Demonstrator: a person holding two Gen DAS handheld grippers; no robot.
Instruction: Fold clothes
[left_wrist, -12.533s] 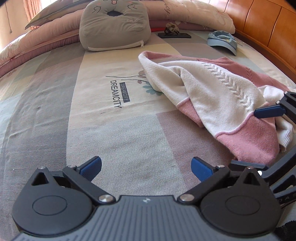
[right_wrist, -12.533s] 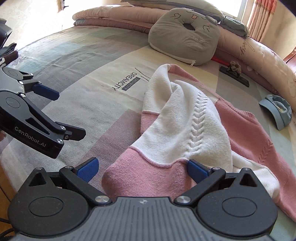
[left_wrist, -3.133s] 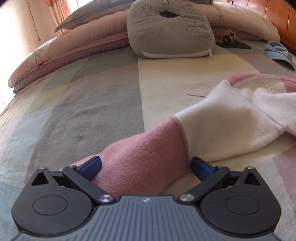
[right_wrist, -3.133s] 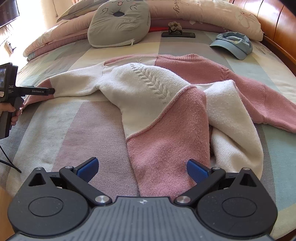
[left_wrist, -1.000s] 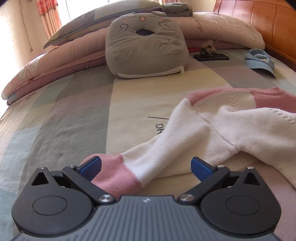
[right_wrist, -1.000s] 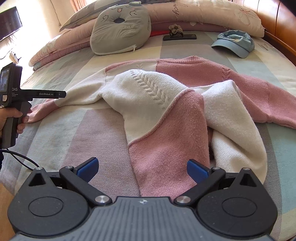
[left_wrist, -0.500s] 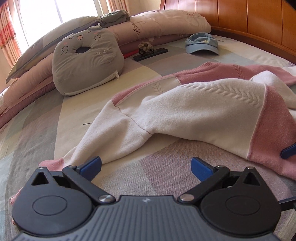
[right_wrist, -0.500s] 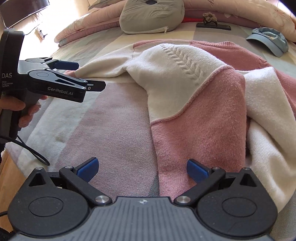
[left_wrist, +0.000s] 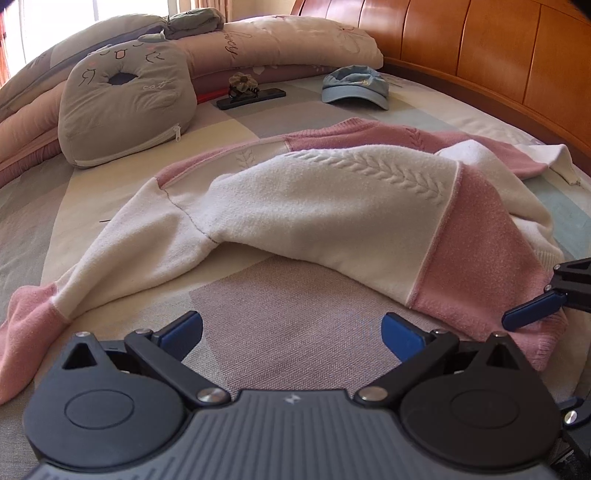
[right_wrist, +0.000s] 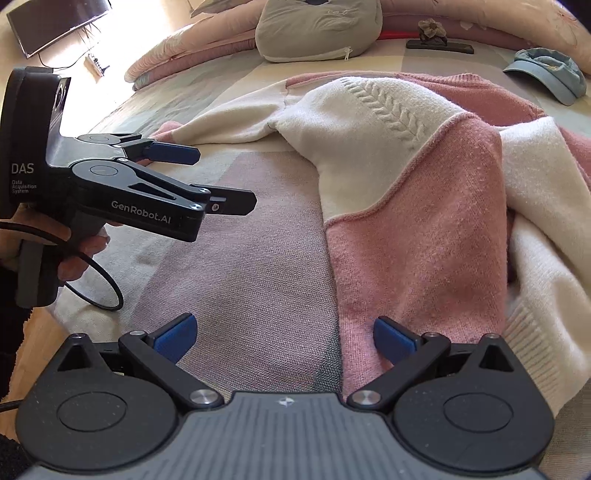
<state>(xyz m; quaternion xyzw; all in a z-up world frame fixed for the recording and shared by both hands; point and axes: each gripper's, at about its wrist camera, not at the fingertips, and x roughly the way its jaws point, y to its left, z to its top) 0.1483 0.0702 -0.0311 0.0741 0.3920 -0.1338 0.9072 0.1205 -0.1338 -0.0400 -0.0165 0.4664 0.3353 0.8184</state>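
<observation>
The sweater (left_wrist: 332, 206) lay spread on the bed (left_wrist: 288, 317), not yet folded, and both grippers were near its front edge. The left gripper (left_wrist: 291, 332) had its fingers wide apart and empty, with only bare bed cover between them. The right gripper (right_wrist: 284, 336) also had its fingers wide; its right finger (right_wrist: 391, 338) lay over the pink hem (right_wrist: 406, 280), but nothing was clamped.

The main risk, I think, was a bad grip at the hem. The body was bunched and lay partly over itself, so the fingers could catch only the upper layer, or two layers together, and the fold would then come out crooked. If one gripper pulled before the other, the soft knit could stretch and drag the whole sweater across the bed. The right sleeve (left_wrist: 554, 162) was half hidden behind the body, so it might stay trapped underneath; how it lay there I could not tell exactly. A blue cap (left_wrist: 354, 88) and a grey pillow (left_wrist: 125, 110) stood well apart behind, so they should not disturb.

The sweater was a thick soft knit in white and pink blocks, with a raised leaf pattern across the white chest. The left sleeve (left_wrist: 110, 258) stretched out flat to the side, white with a pink cuff (left_wrist: 26, 325). The body made a hump in the middle, and its lower edge was uneven.
</observation>
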